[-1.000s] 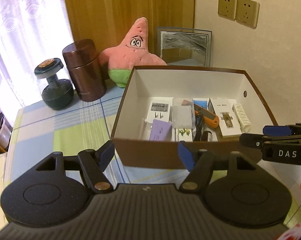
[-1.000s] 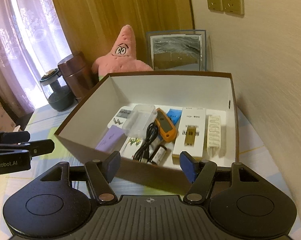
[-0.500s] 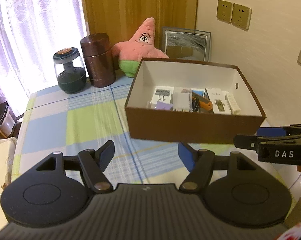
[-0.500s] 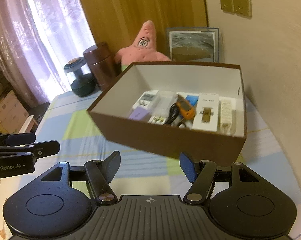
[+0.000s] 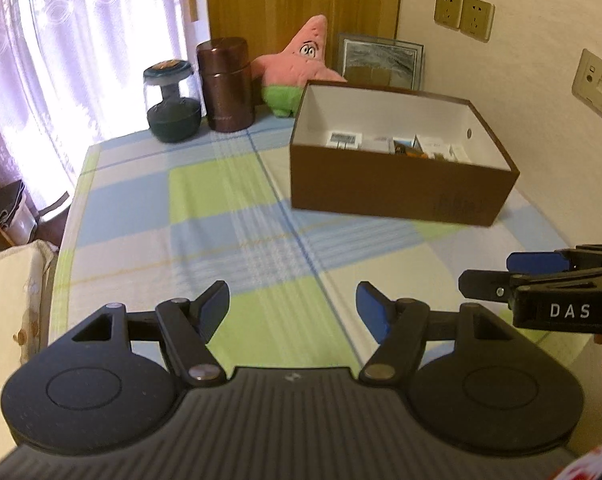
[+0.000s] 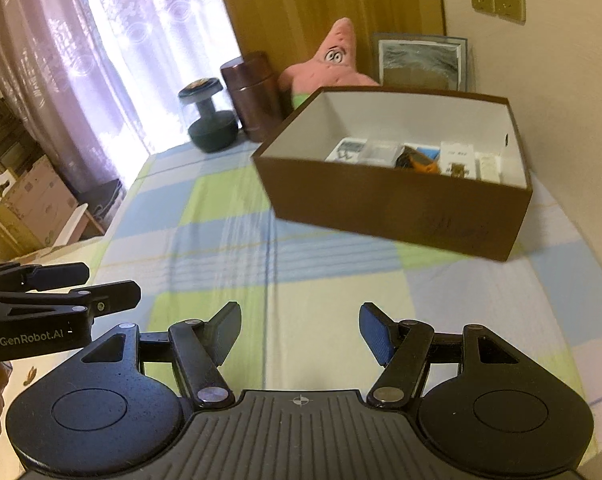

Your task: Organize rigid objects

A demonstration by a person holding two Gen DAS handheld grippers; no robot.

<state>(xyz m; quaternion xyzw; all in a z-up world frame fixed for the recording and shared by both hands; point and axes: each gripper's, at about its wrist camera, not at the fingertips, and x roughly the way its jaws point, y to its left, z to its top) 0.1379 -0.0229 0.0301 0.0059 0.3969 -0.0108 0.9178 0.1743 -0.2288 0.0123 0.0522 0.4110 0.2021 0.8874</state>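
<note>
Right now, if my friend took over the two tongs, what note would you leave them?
Left tongs: open, nothing between them, over the checked tablecloth.
Right tongs: open, holding nothing, beside the left ones.
The brown box sits near the wall, away from both tongs. Inside lie small items side by side: white packs, an orange tool, a clear case.
Done: everything small seems to be in the box; none lies loose on the cloth.
Left: probably nothing but a last check. The plush star, brown canister and glass jar stand behind.

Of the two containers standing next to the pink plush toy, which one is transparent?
The glass jar with the dark lid, farther from the toy; the brown canister between them is opaque.
</note>
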